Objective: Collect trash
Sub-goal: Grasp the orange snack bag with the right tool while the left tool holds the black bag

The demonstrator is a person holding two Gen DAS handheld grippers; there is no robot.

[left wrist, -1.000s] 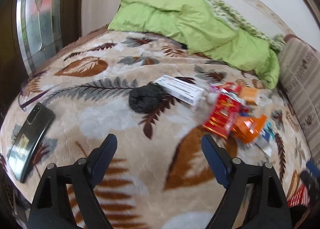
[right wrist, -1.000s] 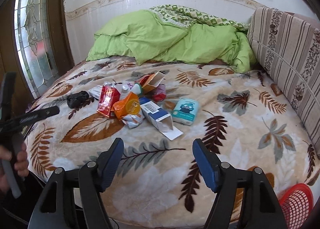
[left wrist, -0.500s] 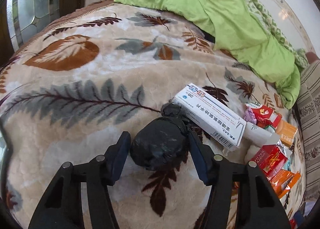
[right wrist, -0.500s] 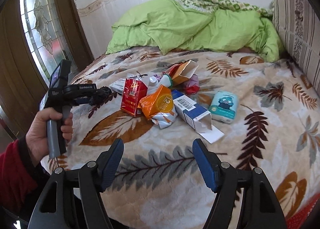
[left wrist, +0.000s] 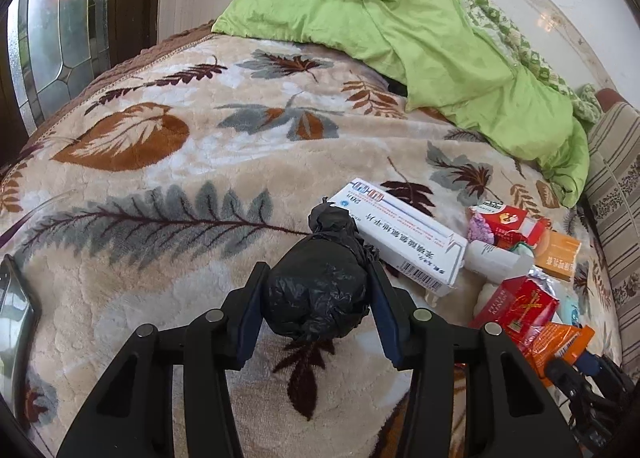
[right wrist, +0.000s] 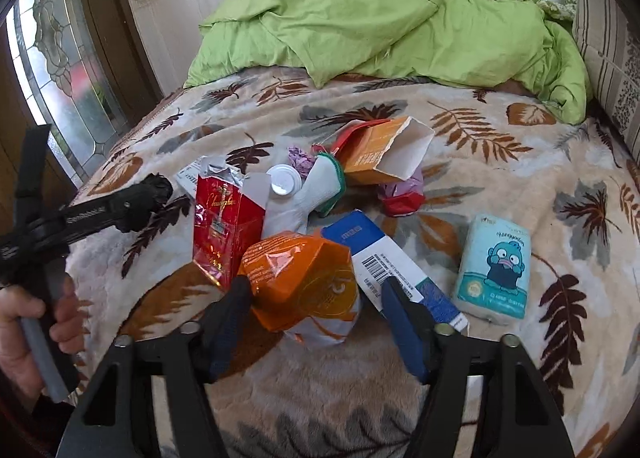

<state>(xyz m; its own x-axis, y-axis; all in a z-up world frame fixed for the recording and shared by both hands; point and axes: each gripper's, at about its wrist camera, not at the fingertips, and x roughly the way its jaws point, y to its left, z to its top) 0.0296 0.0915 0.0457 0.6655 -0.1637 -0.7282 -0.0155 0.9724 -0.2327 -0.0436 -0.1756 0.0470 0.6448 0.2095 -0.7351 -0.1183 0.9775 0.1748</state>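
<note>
At lower centre, the left gripper (left wrist: 316, 298) closes its jaws against a knotted black bag (left wrist: 318, 294) on the leaf-print blanket (left wrist: 160, 258). The right gripper (right wrist: 316, 308) closes around an orange wrapper (right wrist: 304, 278), one pad touching, the other still apart.

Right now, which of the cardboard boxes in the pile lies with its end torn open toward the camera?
The orange cardboard box at the back of the pile: its white inside gapes. The red carton stands upright, and the blue-and-white box lies flat.
</note>
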